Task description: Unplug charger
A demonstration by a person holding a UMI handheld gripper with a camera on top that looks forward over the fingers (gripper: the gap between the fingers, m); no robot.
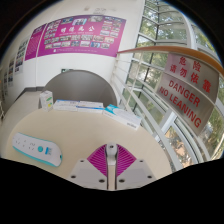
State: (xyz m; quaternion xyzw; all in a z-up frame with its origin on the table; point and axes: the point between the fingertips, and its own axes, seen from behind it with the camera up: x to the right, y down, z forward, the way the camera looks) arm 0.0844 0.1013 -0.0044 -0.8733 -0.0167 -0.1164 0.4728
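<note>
A white power strip (38, 148) lies on the beige table (75, 130), to the left of my fingers and level with them. A small white block (46, 99), possibly the charger, stands far beyond it near the table's back edge. I cannot tell whether anything is plugged into the strip. My gripper (111, 152) is low over the table's near side, with the pink pads (100, 163) pressed together and nothing held that I can make out.
A flat white object (92, 107) lies across the table's far side. A glass railing (185, 100) with red "DANGER NO LEANING" signs runs along the right. A magenta poster (75, 38) hangs on the far wall.
</note>
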